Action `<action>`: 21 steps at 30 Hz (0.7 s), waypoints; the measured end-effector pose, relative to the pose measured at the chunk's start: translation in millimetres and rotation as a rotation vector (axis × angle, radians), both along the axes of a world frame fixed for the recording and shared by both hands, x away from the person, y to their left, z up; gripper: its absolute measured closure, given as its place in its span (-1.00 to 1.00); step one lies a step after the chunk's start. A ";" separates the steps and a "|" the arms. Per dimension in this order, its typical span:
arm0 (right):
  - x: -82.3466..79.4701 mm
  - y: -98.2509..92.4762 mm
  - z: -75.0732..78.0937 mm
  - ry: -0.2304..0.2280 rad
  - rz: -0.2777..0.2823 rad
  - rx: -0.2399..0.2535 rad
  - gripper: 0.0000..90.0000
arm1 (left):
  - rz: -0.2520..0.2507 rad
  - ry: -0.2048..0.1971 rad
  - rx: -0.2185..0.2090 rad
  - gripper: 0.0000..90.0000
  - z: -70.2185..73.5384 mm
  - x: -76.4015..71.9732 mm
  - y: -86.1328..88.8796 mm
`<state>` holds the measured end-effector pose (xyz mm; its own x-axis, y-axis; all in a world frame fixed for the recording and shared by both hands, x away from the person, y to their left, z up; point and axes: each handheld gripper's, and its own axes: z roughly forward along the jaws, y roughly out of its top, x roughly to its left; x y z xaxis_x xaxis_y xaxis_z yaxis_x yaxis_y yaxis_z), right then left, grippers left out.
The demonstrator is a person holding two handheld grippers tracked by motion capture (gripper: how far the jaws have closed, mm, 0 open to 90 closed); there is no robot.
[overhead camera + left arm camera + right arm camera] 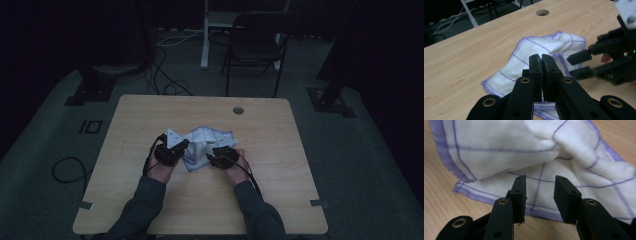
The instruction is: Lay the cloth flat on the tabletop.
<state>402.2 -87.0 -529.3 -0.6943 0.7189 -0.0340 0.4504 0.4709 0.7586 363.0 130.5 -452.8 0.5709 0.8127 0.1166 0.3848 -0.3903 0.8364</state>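
cloth: a white cloth (202, 142) with thin purple grid lines and a purple stitched hem, lying crumpled on the table just below the middle of the high view; in the left gripper view (534, 53) it sits mid-frame, bunched and folded over itself; in the right gripper view (529, 152) it covers the upper part of the frame, one fold lying over a flat lower layer.
cloth edge: in the left gripper view a hemmed edge runs up beside the closed jaws and a strip of cloth shows below them; whether the pads pinch the fabric cannot be told for sure.
left gripper: (172, 150) at the cloth's left side in the high view; in its own view (541, 58) the two black jaws stand pressed together at lower centre, no gap between them.
right gripper: (220, 156) at the cloth's lower right in the high view; in its own view (540, 186) the jaws stand apart with a clear gap, hanging over the flat layer near the hem, nothing clamped; it shows too at the right edge of the left gripper view (584, 62), jaws apart beside the cloth.
hands: forearms in dark sleeves enter from the bottom of the high view.
table: light wooden top (150, 115), with a round cable hole (238, 110) toward its upper right.
surroundings: a dark folding chair (255, 45) beyond the table at top centre; cables (165, 80) on the grey floor at upper left.
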 end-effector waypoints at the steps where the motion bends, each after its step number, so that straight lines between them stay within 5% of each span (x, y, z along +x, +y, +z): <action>1: 0.4 2.2 -1.4 0.002 0.000 0.000 0.39 | 0.004 -0.003 0.001 0.95 1.0 0.8 1.8; 21: -4.7 -0.4 -11.9 0.033 0.000 -0.028 0.37 | 0.062 -0.003 0.006 0.95 0.1 6.7 24.7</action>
